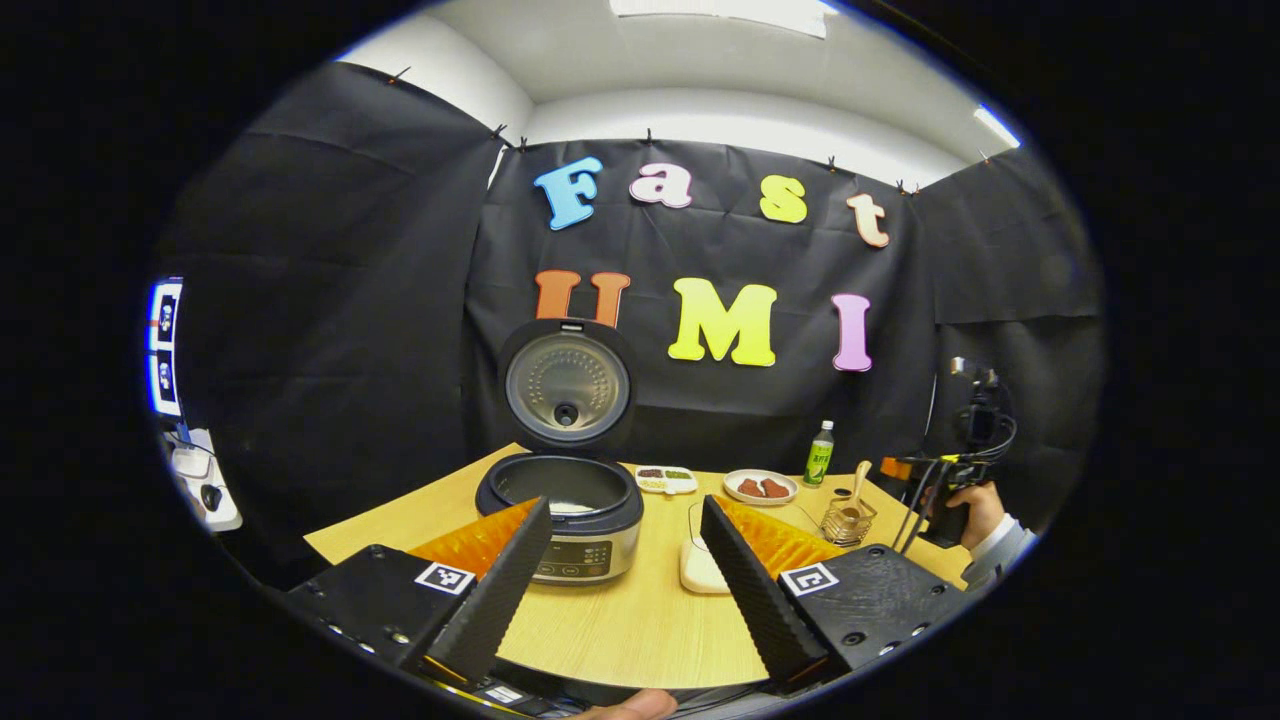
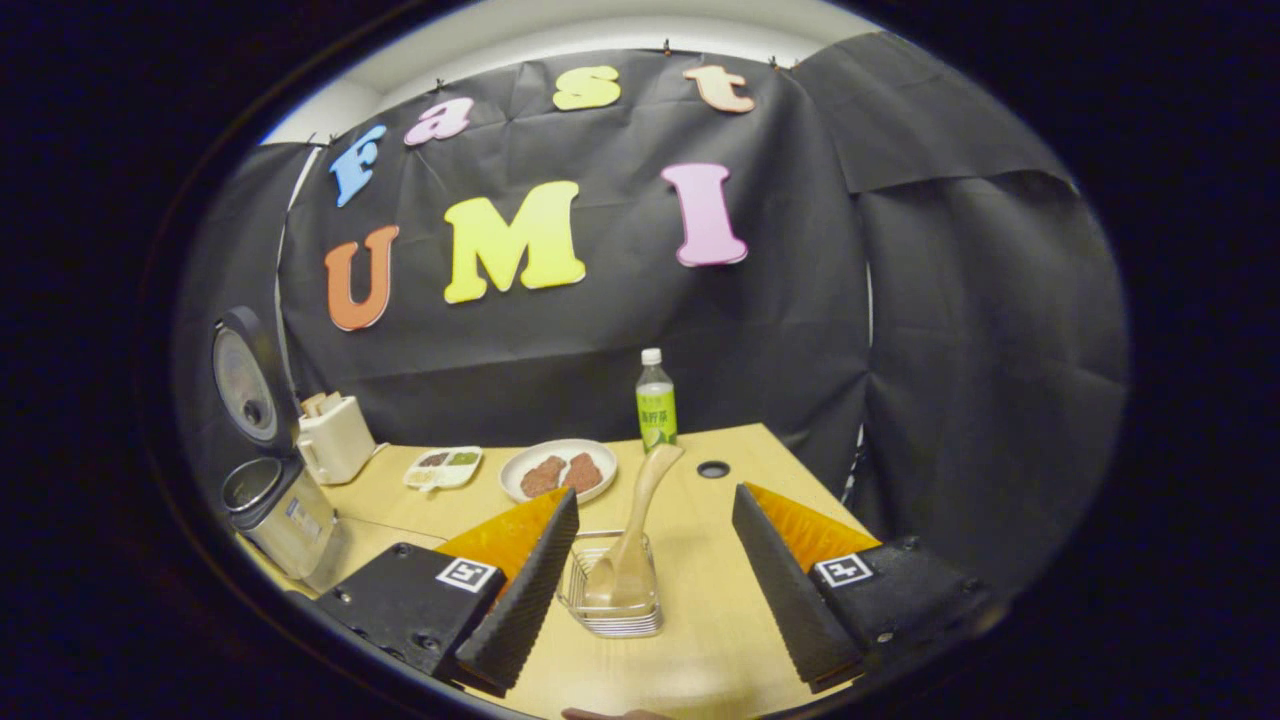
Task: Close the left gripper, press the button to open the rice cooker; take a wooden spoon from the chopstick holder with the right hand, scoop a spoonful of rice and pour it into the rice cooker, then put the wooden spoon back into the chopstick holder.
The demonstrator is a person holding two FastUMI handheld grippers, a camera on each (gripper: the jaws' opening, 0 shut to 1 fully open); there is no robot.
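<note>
The wooden spoon (image 2: pixel 634 520) stands in the wire chopstick holder (image 2: pixel 612 598), with its handle leaning up and to the right. In the right gripper view the holder sits on the table (image 2: pixel 700 640) just in front of the right gripper (image 2: pixel 655 590), between its two fingers but not touching them. That gripper is wide open and holds nothing.

The rice cooker (image 1: pixel 572 512) stands near the table's left edge with its lid (image 1: pixel 567 385) straight up, so the pot is open. In the left gripper view the left gripper (image 1: pixel 625 580) hangs in front of the cooker, wide open, with nothing in it. Its left finger (image 1: pixel 497 590) covers part of the cooker's front.

Toward the back edge of the table are a white plate (image 2: pixel 560 468) with two brown pieces of food, a small white tray (image 2: pixel 443 467) and a green bottle (image 2: pixel 655 402). A white box (image 2: pixel 334 437) stands beside the cooker. A hand (image 1: pixel 975 515) holds the right gripper near the table's right edge.
</note>
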